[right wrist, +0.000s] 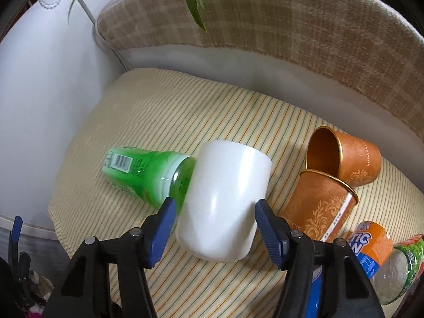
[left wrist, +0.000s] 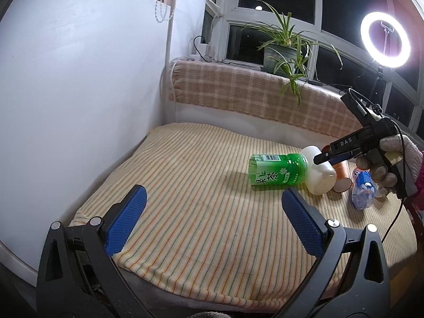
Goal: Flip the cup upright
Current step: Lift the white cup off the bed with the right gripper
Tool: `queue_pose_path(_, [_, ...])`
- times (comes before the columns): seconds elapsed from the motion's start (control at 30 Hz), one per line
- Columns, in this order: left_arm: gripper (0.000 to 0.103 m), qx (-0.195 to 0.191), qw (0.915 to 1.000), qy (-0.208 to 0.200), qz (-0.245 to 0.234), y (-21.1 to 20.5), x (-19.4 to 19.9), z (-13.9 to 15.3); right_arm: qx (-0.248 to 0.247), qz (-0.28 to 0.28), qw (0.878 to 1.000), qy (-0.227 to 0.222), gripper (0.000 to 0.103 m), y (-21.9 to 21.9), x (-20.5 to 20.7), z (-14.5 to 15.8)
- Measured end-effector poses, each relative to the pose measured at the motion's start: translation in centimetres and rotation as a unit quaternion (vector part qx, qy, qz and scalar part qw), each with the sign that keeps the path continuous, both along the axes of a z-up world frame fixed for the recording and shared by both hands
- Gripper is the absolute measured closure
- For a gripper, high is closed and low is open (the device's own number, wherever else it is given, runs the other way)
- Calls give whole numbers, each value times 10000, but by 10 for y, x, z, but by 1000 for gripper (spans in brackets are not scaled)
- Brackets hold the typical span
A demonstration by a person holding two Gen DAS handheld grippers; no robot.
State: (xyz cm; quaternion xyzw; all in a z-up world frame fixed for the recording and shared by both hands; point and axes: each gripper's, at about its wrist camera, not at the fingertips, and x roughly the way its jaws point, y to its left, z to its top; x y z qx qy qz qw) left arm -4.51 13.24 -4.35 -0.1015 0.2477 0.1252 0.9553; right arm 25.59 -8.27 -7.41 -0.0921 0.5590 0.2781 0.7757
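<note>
A white cup [right wrist: 225, 201] lies tilted on the striped cloth [right wrist: 172, 111], its base toward the camera, leaning against a green bottle [right wrist: 148, 175]. My right gripper [right wrist: 214, 209] has its blue pads on either side of the cup's lower body and is shut on it. In the left wrist view the cup [left wrist: 320, 175] sits right of the green bottle [left wrist: 275, 172], with the right gripper [left wrist: 322, 159] at it. My left gripper [left wrist: 212, 220] is open and empty, low over the cloth's near part.
Two orange tins [right wrist: 344, 159] lie on their sides right of the cup. An orange-and-blue bottle [right wrist: 371, 249] and another bottle [right wrist: 402, 265] lie at the right edge. A checked cushion [right wrist: 291, 26] and white wall [left wrist: 79, 92] border the cloth. A potted plant [left wrist: 281, 53] stands behind.
</note>
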Motion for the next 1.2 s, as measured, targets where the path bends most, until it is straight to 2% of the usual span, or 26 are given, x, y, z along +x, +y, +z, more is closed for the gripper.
queue_pose_path(0.13, [0,-19,10000,20,56,3,0,-2,-71,-60,9999,86,37,1,7,-6])
queue_pose_path(0.4, [0,-39,9999,60,73,2,3,-4,112,-152,9990,403,29,-1,21,-20])
queue_pose_path(0.6, [0,-46,9999,79,100,1,4,-5,211,-208,9987,407,30,-2,22,-19])
queue_pose_path(0.93, [0,-11,10000,51,38,-6,5,-4,360,-243,9990,81,30,-16,14,6])
queue_pose_path(1.2, [0,-31,9999,23,-98,-15,7,1,982,-309,9945,-186,30,-35,-28,47])
